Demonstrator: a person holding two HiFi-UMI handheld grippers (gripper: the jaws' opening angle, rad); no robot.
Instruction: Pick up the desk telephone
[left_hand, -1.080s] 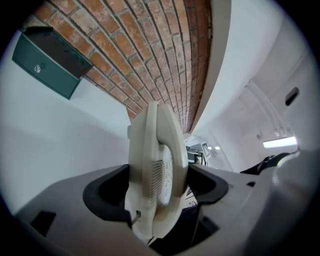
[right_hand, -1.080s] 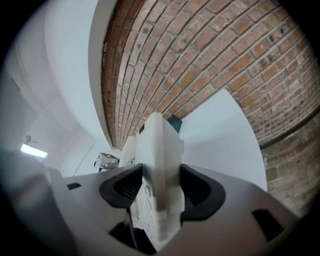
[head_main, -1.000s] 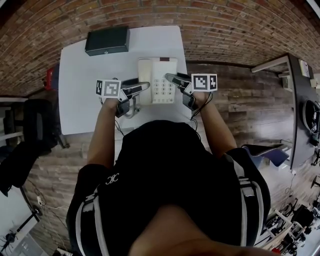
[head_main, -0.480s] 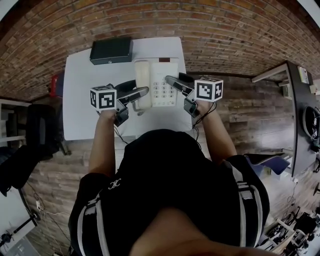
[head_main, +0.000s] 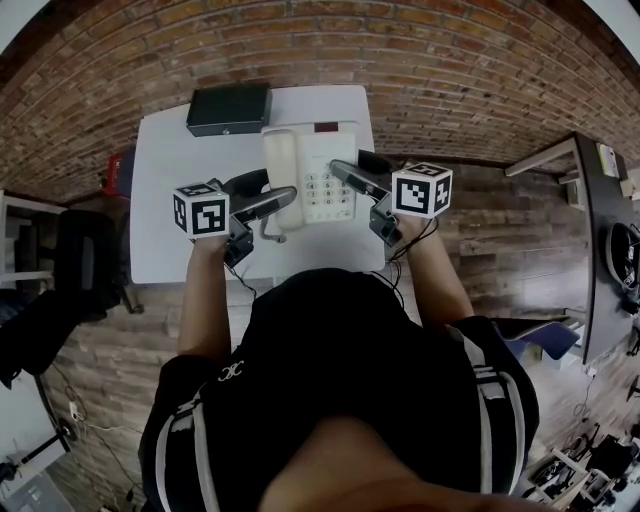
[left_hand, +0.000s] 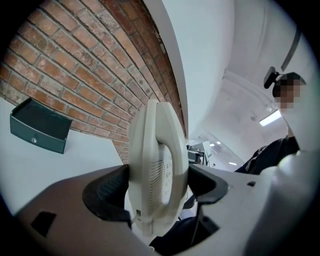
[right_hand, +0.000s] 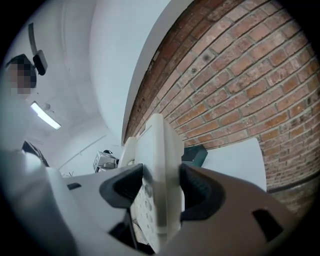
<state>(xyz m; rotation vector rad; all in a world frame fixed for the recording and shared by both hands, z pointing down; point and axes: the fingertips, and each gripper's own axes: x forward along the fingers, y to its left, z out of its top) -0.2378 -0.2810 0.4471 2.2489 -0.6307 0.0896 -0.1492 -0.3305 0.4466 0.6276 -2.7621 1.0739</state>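
The cream desk telephone (head_main: 310, 172), handset on its left side and keypad in the middle, hangs above the white table (head_main: 160, 210), held from both sides. My left gripper (head_main: 278, 200) is shut on the handset side; in the left gripper view its dark pads (left_hand: 107, 192) press the telephone (left_hand: 157, 160) edge-on. My right gripper (head_main: 347, 172) is shut on the keypad side; in the right gripper view the telephone (right_hand: 159, 165) stands clamped between the pads (right_hand: 197, 192). A cord (head_main: 268, 232) dangles under the phone.
A dark green box (head_main: 228, 108) lies at the table's far edge, seen too in the left gripper view (left_hand: 40, 131). A brick floor surrounds the table. A black chair (head_main: 75, 260) stands left, a dark desk (head_main: 600, 210) right.
Both grippers have risen with the telephone clamped between them; it looks larger and sits a little further left over the table, and the view has shifted.
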